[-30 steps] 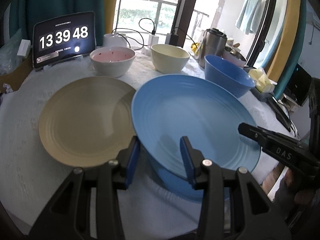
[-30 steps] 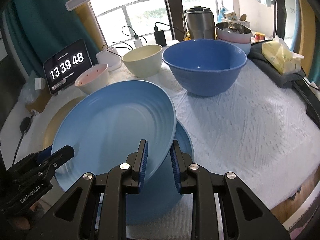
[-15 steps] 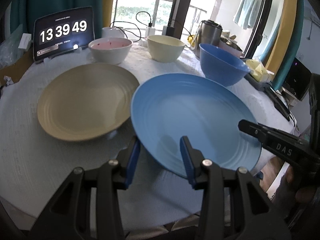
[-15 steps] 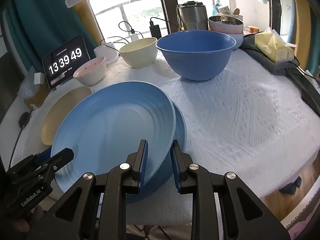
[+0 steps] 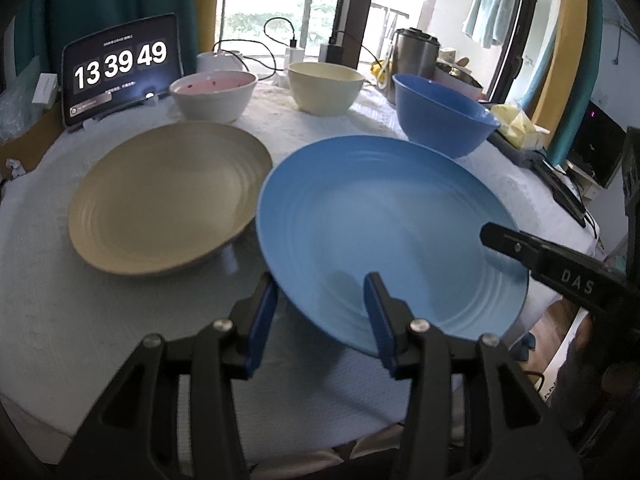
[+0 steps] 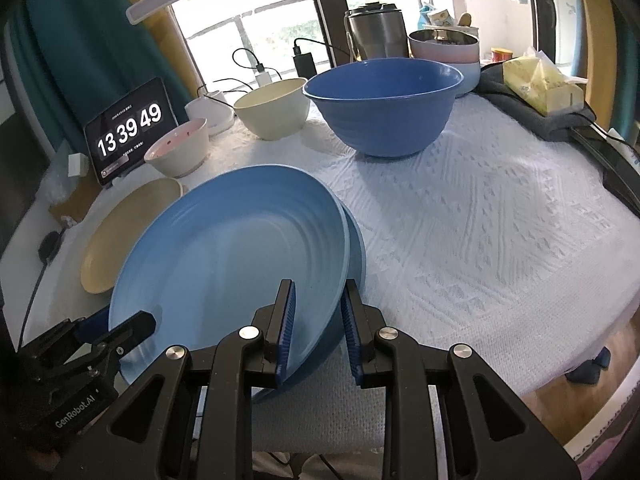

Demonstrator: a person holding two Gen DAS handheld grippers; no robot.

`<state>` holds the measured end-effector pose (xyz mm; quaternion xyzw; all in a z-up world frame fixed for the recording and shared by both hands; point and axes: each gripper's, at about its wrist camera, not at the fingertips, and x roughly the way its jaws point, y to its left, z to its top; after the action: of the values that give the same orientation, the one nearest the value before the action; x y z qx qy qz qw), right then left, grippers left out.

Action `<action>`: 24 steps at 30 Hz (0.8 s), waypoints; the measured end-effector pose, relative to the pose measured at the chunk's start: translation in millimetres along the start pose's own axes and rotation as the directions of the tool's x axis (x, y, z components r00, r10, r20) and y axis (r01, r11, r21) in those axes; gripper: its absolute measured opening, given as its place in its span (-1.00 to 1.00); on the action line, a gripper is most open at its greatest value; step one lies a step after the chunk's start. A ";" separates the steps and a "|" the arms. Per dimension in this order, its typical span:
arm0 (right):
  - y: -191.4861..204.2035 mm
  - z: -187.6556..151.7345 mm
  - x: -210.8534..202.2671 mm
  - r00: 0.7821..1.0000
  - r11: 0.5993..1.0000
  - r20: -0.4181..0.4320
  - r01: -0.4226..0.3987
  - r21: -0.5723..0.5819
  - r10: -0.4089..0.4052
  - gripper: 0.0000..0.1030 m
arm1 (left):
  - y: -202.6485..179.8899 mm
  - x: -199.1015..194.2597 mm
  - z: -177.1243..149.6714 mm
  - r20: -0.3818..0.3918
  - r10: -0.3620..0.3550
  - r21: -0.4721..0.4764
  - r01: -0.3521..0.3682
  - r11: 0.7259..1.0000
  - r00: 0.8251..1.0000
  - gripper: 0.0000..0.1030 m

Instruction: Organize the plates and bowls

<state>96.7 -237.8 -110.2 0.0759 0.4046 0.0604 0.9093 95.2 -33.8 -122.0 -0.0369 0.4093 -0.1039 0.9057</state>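
A large blue plate is held tilted above the table; it also shows in the right wrist view, over a second blue plate lying beneath. My left gripper is shut on its near rim. My right gripper is shut on its right rim. A beige plate lies flat to the left. A pink-lined white bowl, a cream bowl and a blue bowl stand at the back.
A white cloth covers the table. A clock tablet, chargers, a steel kettle, a stacked container and a yellow tissue pack crowd the back and right edge.
The blue plate has been lifted higher off the lower blue plate, still held by both grippers. Both cameras have pulled back and up a little.
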 end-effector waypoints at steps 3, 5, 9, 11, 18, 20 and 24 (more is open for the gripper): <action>-2.0 -0.3 -1.7 1.000 1.000 0.006 0.020 0.001 -0.020 -0.50 | -1.4 1.6 -0.9 -0.003 -0.006 0.005 0.006 1.000 1.000 -0.06; -5.7 -0.8 -1.2 1.000 0.999 0.006 0.031 0.008 -0.031 -0.49 | -1.7 1.0 -0.6 0.003 -0.005 0.009 0.005 1.000 1.000 -0.06; -11.0 -1.4 -0.6 0.999 0.999 0.012 0.036 0.010 -0.036 -0.48 | -1.6 3.3 -1.8 -0.007 -0.001 0.008 0.001 1.000 1.000 -0.06; -11.7 -1.4 0.8 0.999 0.999 0.012 0.036 0.009 -0.036 -0.48 | -0.8 3.3 -2.3 -0.007 -0.004 0.006 0.004 1.000 1.000 -0.06; -7.6 -3.9 6.8 0.999 0.999 0.002 0.045 -0.010 -0.045 -0.47 | 1.8 -2.6 -2.3 0.018 -0.009 0.004 0.009 1.000 1.000 -0.06; -7.9 -3.2 7.0 0.999 0.999 0.001 0.045 -0.007 -0.045 -0.47 | 3.8 -4.5 -1.9 0.026 -0.007 0.000 0.007 1.000 1.000 -0.06; -7.1 -1.4 7.1 0.999 0.999 0.005 0.050 -0.009 -0.050 -0.46 | 9.5 -7.0 -0.5 0.040 -0.002 -0.013 0.003 1.000 0.999 -0.06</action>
<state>100.7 -243.4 -117.6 0.0618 0.4039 0.0391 0.9119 91.8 -23.0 -118.7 -0.0452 0.3918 -0.1017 0.9133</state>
